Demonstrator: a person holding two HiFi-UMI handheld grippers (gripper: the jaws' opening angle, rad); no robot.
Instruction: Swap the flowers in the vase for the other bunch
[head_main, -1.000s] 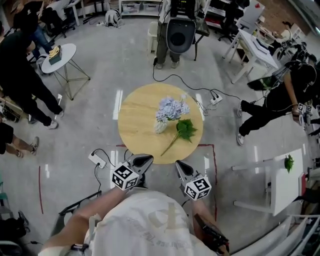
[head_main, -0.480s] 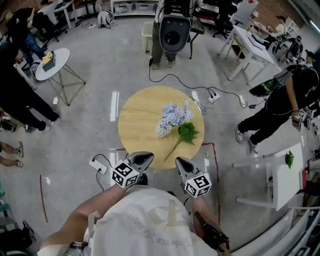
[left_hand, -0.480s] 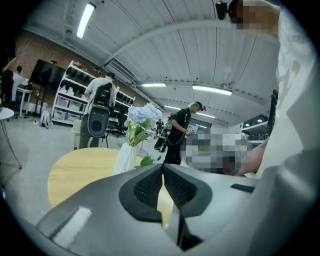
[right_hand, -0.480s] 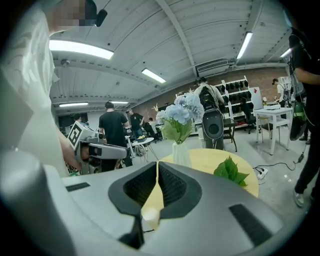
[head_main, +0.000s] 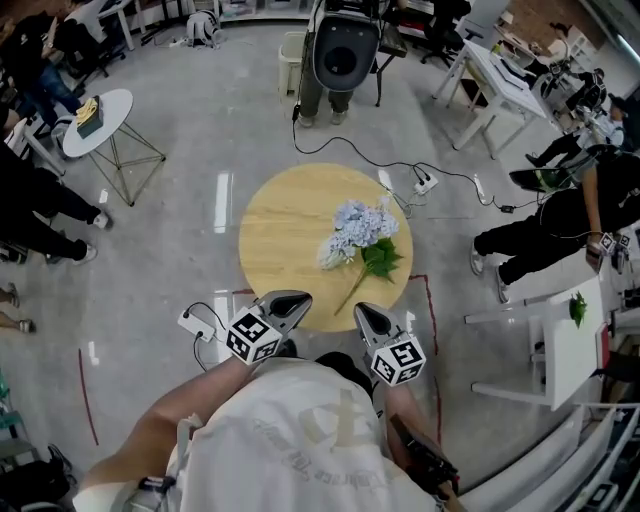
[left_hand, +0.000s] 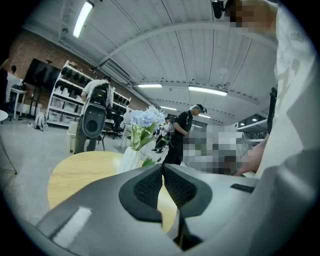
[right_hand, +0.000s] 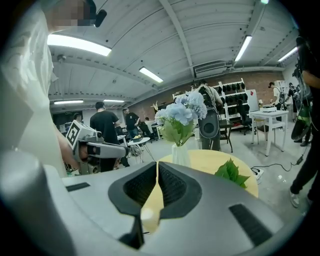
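The vase (head_main: 327, 259), white and narrow, stands upright near the middle of the round wooden counter (head_main: 280, 215) and holds a bunch of pale blue flowers (head_main: 360, 222) with green leaves beneath the heads. The other bunch (head_main: 378, 262) lies flat on the counter just beside the vase, on its right in the head view. It shows as a long stem with broad green leaves, the stem end pointing toward the counter's near edge; no bloom can be made out on it.

Both claws hover at that near edge, well apart from the vase and the lying stem. The left claw (head_main: 303, 298) has its jaws pressed together with nothing between them, and so does the right claw (head_main: 359, 309); each points across the counter toward the flowers.

Around the counter is a grey floor (head_main: 190, 230) with a power strip (head_main: 426, 184) and its black cable on the far side, and red tape (head_main: 425, 300) marked near the right edge.
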